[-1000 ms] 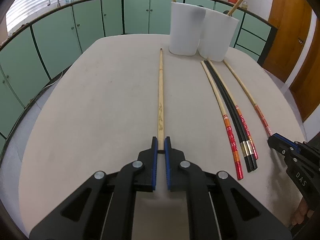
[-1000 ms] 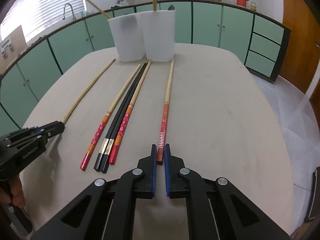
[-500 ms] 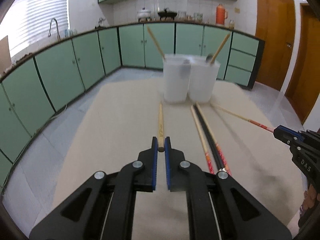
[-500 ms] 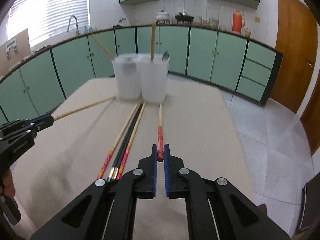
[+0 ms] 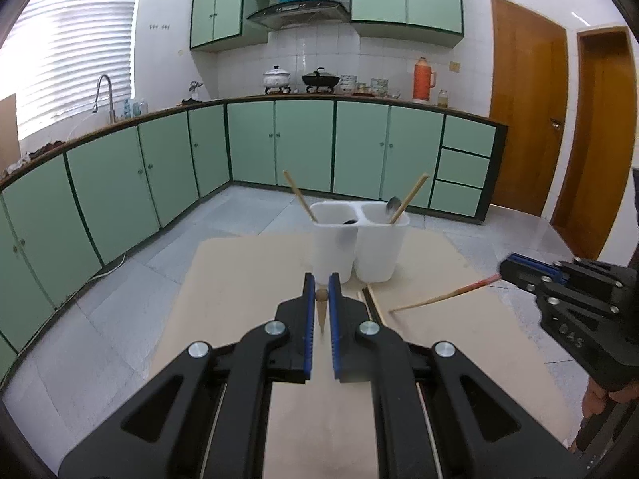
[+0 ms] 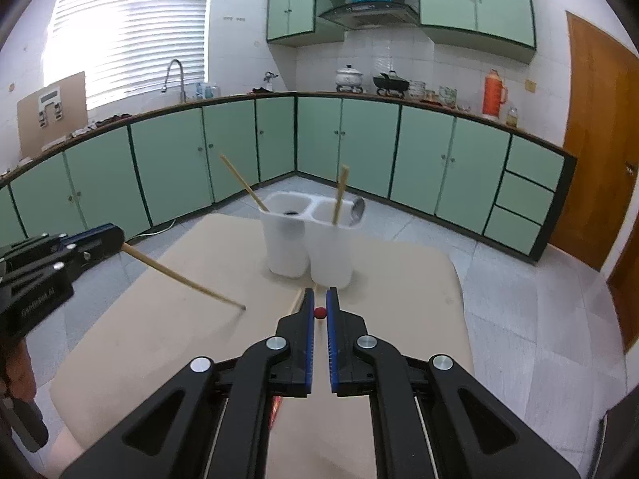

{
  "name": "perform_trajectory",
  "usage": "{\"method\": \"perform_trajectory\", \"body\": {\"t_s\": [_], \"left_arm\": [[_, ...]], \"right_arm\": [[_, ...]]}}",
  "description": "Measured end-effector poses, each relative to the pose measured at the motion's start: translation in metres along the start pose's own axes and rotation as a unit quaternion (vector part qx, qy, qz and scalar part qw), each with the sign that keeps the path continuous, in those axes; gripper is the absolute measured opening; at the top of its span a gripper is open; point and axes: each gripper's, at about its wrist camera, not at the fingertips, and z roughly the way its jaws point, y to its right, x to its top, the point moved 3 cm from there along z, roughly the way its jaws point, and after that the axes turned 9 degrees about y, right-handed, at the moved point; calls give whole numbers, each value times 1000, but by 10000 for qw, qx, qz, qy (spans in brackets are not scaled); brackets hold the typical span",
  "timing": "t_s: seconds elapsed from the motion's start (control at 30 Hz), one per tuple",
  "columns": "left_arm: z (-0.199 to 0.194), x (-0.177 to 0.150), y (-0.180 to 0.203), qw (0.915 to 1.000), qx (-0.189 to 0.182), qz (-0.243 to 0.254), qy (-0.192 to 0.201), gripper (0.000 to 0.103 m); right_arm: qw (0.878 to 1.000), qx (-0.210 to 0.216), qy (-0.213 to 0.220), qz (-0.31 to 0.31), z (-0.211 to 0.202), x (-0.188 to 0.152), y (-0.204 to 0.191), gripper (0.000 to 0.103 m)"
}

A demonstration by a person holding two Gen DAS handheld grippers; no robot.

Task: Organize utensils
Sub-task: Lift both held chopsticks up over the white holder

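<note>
So I had my left gripper (image 5: 322, 294) clenched on a plain wooden chopstick (image 5: 322, 308), my right gripper (image 6: 317, 306) on a red-ended chopstick (image 6: 319, 312); each compartment of the white double holder (image 6: 307, 239) held one, more lay near the table's (image 6: 167, 319) far edge.

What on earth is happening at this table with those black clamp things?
A person is sorting chopsticks with a hand-held clamp in each hand. The left gripper is shut on a plain wooden chopstick; the right gripper is shut on a red-ended chopstick. Both are held above the table, pointing toward the white two-compartment holder, which already has some utensils in it.
</note>
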Motion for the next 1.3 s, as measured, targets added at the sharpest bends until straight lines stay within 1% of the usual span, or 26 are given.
{"method": "perform_trajectory", "body": {"t_s": [0.17, 0.27, 0.43, 0.57, 0.7, 0.83, 0.97, 1.07, 1.13, 1.3], "left_arm": [[5, 6, 3, 10000, -85, -36, -11, 6], [5, 12, -1, 9998, -133, -119, 22, 6], [-1, 32, -1, 9995, -213, -90, 221, 6], [-6, 49, 3, 9988, -355, -72, 333, 6], [-12, 63, 5, 9979, -424, -66, 487, 6], [-18, 86, 4, 9962, -477, -111, 715, 6], [-25, 120, 5, 9927, -486, -94, 1101, 6], [-27, 144, 8, 9892, -481, -72, 1385, 6], [-18, 158, 10, 9877, -469, -96, 1491, 6], [12, 172, 10, 9864, -406, -183, 1582, 6]], "right_arm": [[9997, 24, -11, -257, 8, 18, -16, 6], [9991, -13, 93, -405, 6, 34, -21, 6], [9977, -48, 332, -581, -4, 62, -27, 6], [9973, 93, 455, -574, -8, 78, -28, 6], [9959, 132, 564, -692, -9, 93, -34, 6], [9944, 183, 760, -710, -14, 113, -36, 6], [9921, 149, 967, -780, -16, 139, -37, 6], [9910, 99, 1052, -825, -9, 158, -37, 6], [9908, 70, 1065, -832, -1, 167, -36, 6], [9924, -10, 965, -764, 28, 176, -26, 6]]}}
